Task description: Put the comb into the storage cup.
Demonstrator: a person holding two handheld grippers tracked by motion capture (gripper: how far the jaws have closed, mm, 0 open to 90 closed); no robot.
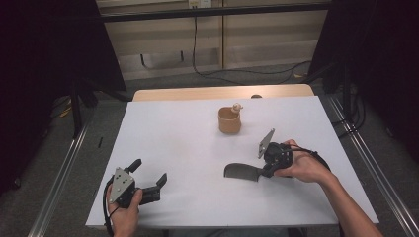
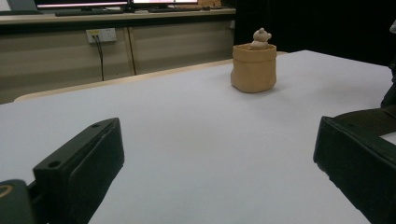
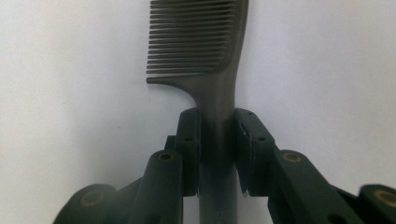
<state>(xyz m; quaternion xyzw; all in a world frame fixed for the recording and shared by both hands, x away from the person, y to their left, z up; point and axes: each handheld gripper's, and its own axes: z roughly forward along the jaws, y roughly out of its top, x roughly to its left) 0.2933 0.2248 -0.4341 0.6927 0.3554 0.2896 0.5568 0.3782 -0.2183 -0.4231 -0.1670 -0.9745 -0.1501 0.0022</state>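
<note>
A dark grey comb point(image 1: 242, 172) lies low over the white table, teeth toward the person. My right gripper point(image 1: 267, 170) is shut on its handle; in the right gripper view both jaws clamp the comb point(image 3: 201, 42) handle and the toothed end sticks out ahead of my right gripper point(image 3: 218, 154). A tan pouch-shaped cup point(image 1: 230, 121) with a small bear figure point(image 1: 236, 106) at its rim stands toward the far middle of the table. My left gripper point(image 1: 148, 174) rests near the front left, open with nothing between its jaws. The left gripper view shows the cup point(image 2: 253, 69) far ahead.
The white sheet point(image 1: 173, 143) covers a wooden table whose far edge point(image 1: 197, 94) shows bare. Metal rails point(image 1: 64, 168) run along both sides on the floor. Cables hang by the back wall.
</note>
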